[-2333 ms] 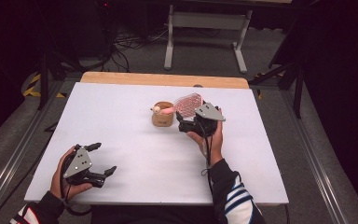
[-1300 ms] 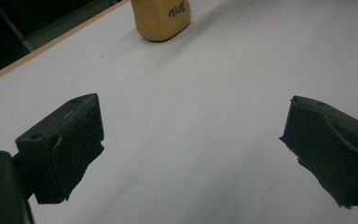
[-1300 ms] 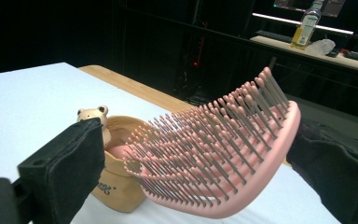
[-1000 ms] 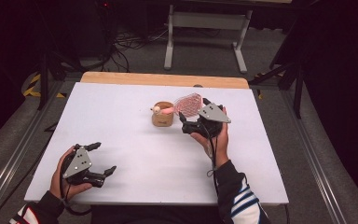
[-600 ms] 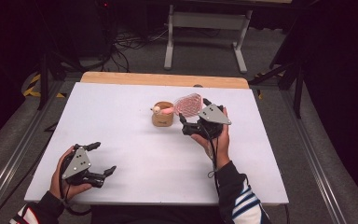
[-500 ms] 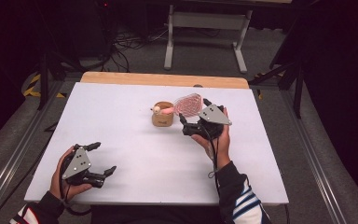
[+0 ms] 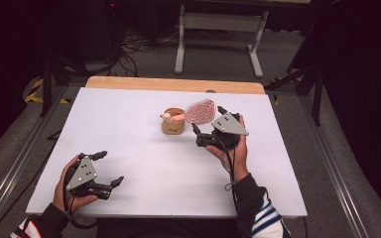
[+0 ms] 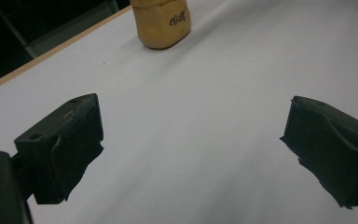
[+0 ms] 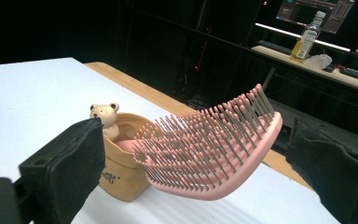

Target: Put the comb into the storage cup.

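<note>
The right gripper [image 7: 209, 125], jaws wide, flanked the pink hairbrush [image 9: 209, 149] resting in the cup [image 9: 121, 175]; closing squarely on its head seemed best.

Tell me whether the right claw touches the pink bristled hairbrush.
Apart. In the right gripper view the right claw stands open, with visible gaps on both sides of the pink bristled hairbrush.

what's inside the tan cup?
The pink hairbrush's handle end sits in the tan cup, head sticking out; a small bear figure is at the rim. The cup's bottom is hidden.
</note>
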`<control>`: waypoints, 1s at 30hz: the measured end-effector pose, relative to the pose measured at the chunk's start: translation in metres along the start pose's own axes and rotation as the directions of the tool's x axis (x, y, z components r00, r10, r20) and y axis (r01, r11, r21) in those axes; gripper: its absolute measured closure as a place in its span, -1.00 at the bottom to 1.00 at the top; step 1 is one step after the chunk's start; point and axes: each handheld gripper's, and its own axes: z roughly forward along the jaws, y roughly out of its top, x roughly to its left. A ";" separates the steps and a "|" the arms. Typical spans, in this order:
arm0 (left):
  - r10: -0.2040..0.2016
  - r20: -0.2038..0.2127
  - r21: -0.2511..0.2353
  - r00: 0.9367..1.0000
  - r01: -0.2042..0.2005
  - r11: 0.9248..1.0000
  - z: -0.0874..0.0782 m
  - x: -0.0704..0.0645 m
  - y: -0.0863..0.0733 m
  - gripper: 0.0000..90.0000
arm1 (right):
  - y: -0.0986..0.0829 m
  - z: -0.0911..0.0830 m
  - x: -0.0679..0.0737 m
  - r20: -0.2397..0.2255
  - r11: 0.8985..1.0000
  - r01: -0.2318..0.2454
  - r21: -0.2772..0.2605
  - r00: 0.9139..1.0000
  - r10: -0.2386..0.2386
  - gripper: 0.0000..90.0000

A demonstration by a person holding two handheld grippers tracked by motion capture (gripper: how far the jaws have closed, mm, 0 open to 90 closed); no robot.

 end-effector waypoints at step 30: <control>0.003 -0.002 -0.006 1.000 -0.003 1.000 -0.001 0.000 0.001 -0.87 | 0.002 -0.021 0.006 -0.027 0.999 0.044 -0.003 0.999 -0.044 -0.86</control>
